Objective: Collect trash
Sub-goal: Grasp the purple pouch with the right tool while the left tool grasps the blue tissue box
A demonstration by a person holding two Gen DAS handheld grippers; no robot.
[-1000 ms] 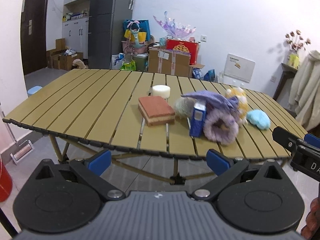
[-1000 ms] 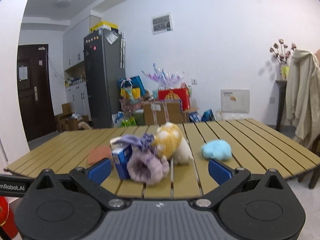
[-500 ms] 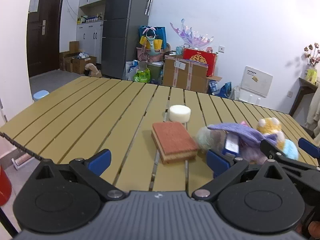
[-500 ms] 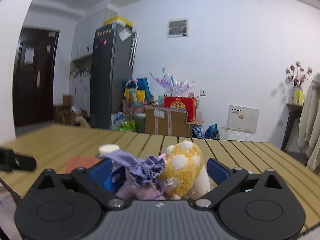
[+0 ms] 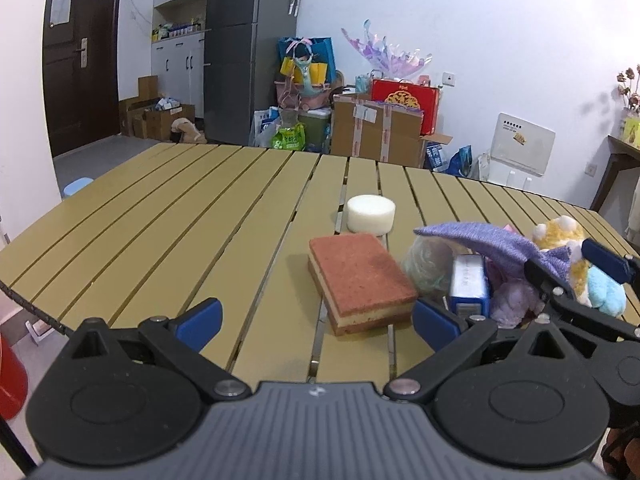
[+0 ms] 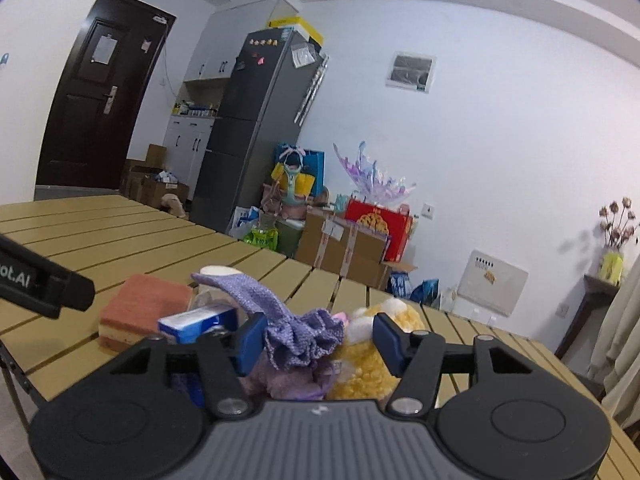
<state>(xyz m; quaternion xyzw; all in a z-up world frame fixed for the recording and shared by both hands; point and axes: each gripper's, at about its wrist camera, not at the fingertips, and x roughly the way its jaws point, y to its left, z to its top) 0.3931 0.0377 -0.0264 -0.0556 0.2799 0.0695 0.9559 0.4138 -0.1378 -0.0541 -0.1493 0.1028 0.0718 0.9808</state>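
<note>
On the slatted table [image 5: 168,232] lie a red-brown sponge block [image 5: 360,276], a white foam disc [image 5: 370,213], a blue-white carton [image 5: 469,283], a purple knitted cloth [image 5: 492,240], a purple plush [image 5: 512,300], a yellow plush toy [image 5: 560,236] and a light-blue plush [image 5: 606,294]. My left gripper [image 5: 316,316] is open, just before the sponge block. My right gripper [image 6: 316,340] is partly closed around the purple cloth [image 6: 296,328], its jaws on either side; contact is unclear. The carton [image 6: 196,326] and yellow plush [image 6: 372,364] flank it.
The right gripper's fingers [image 5: 600,260] reach over the pile in the left wrist view. The left gripper's finger [image 6: 44,284] shows at the left edge. Cardboard boxes [image 5: 376,130], a fridge [image 5: 248,52] and bags stand beyond the table. A red bin [image 5: 10,380] is below left.
Both grippers moved forward toward the pile. The right gripper's jaws narrowed around the purple cloth. The left gripper came in over the table edge near the sponge block.
</note>
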